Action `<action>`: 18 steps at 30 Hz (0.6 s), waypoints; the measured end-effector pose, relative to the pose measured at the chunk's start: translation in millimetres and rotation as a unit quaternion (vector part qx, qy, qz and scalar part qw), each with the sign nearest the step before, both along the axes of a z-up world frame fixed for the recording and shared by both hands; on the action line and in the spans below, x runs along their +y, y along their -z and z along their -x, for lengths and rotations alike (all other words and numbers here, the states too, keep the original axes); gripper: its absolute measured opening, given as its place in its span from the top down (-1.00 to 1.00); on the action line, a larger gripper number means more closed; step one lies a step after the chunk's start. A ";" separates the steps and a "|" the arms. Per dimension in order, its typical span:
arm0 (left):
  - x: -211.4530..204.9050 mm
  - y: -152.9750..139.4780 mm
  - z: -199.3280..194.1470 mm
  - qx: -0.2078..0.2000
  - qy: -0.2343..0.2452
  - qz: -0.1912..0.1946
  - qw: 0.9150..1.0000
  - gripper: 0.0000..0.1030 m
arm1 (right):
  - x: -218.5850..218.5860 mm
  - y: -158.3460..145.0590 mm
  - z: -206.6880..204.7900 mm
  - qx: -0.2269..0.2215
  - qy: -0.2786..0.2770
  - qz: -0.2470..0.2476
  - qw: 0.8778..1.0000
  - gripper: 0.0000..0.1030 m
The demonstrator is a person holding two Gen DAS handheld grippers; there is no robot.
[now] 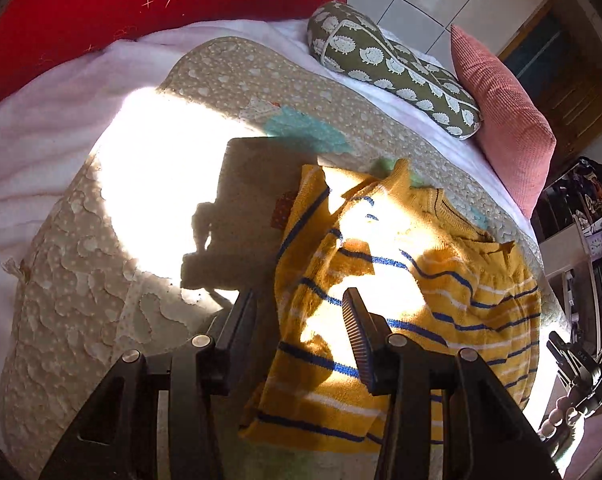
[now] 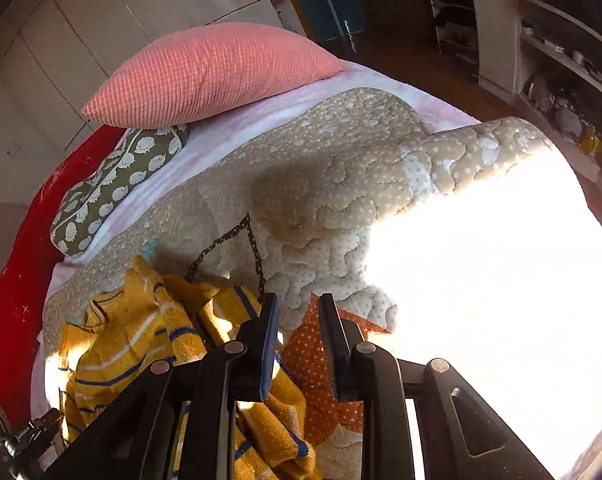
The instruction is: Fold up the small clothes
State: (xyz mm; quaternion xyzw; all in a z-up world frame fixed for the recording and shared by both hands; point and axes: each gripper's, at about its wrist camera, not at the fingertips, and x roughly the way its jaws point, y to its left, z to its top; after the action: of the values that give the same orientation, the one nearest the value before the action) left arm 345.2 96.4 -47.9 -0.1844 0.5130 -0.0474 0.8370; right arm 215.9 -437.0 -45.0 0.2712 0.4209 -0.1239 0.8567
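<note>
— Yellow knit, blue and white stripes: where does the small sweater [image 1: 401, 280] lie?

— Rumpled on the beige quilted mat [image 1: 81, 280], toward its near right part in the left wrist view. One side is bunched up; the collar points away, toward the pillows.

— And its edges?

— The hem hangs nearest the left gripper [image 1: 299, 300], whose jaws are spread, one finger over the mat, the other over the knit. I see nothing caught between them.

— The right gripper [image 2: 297, 312]?

— Jaws parted a little, above an orange dotted patch [image 2: 317, 376] of the mat, just beside the sweater's edge. Whether they touch cloth, I cannot tell.

— Room around?

— Left of the sweater the mat runs bare, sunlit, with the gripper's shadow on it. Right of it the mat rises in a fold [image 2: 341, 184], then glare washes out the rest. Beyond the collar lie a green hedgehog-print cushion [image 1: 397, 68] and a pink ribbed pillow [image 1: 501, 128] on a pale blanket [image 1: 41, 128], with red bedding [image 1: 61, 16] at the far edge.
</note>
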 end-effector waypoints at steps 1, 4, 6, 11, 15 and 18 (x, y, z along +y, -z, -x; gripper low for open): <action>0.1 -4.9 8.0 -0.007 0.003 -0.002 1.000 0.13 | -4.4 -2.5 12.8 -0.006 -0.003 -0.006 1.000 0.45; -0.3 -9.2 30.8 -0.014 0.008 -0.007 1.000 0.04 | -15.6 -2.7 50.7 -0.025 -0.009 -0.037 0.999 0.30; -1.5 -6.5 47.3 -0.007 0.010 0.002 1.000 0.04 | -21.6 3.7 67.2 -0.027 -0.004 -0.052 0.998 0.27; -42.4 -13.3 88.0 -0.051 0.054 -0.012 0.997 0.04 | -35.6 3.0 72.2 -0.025 -0.017 -0.047 0.998 0.27; -94.9 -20.2 93.0 -0.083 0.094 -0.047 0.991 0.04 | -41.5 -14.1 51.9 -0.025 -0.030 -0.023 0.999 0.27; -133.6 -29.1 92.6 -0.116 0.110 -0.031 0.987 0.03 | -64.1 -51.3 7.4 -0.033 -0.038 0.019 0.999 0.19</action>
State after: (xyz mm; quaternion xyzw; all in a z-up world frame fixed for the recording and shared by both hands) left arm 252.6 -37.2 -18.8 -0.0937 0.4306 -0.1447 0.8859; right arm 208.5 -501.0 6.3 0.2430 0.4000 -0.0902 0.8791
